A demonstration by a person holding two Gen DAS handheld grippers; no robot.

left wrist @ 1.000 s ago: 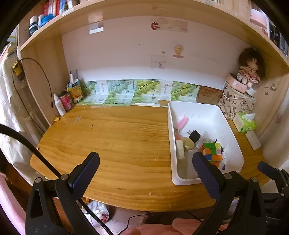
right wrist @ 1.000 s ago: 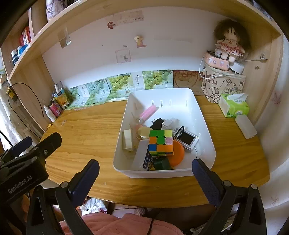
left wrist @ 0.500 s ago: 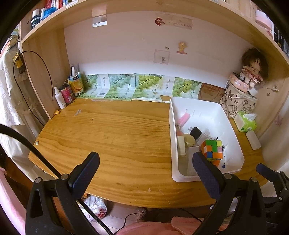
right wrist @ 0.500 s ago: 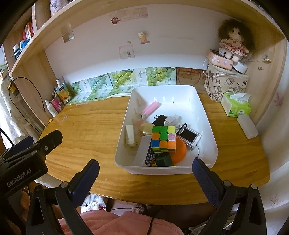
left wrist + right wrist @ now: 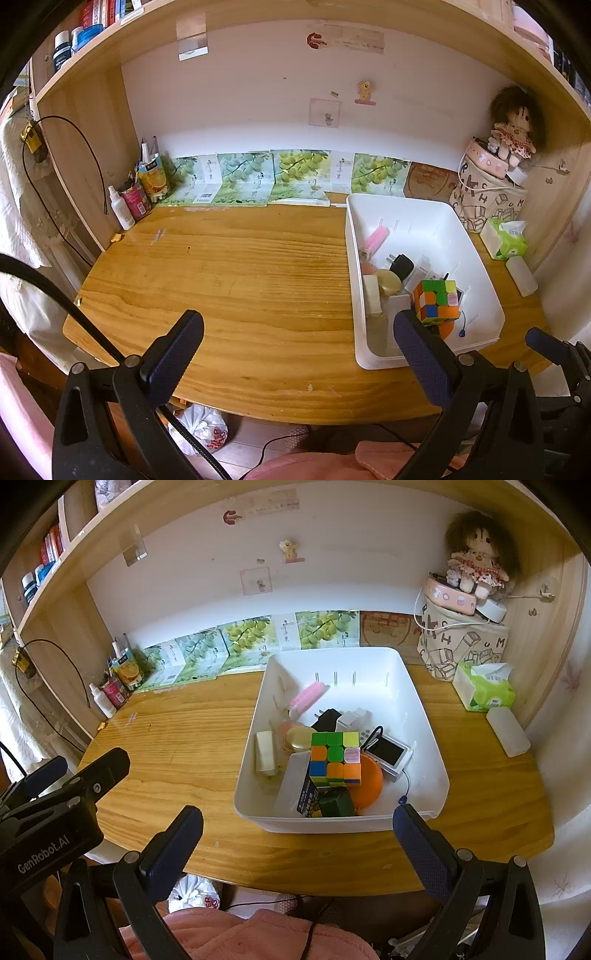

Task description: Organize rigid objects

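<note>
Both views crept closer; doll [image 5: 476, 568] overlooks bin [image 5: 424, 716].

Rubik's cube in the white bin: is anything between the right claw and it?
Only the white bin's near wall. The Rubik's cube sits on top of the pile, uncovered, so the open right claw could likely come in from above.

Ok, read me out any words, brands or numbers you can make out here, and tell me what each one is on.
"GenRobot.AI": on the body of the left tongs, seen from the right wrist view.
Scattered block letters, such as "H", "U", "M": on the fabric bag.
Print on the grape-pattern boxes, tissue pack and wall stickers: too small or blurred to read.
</note>
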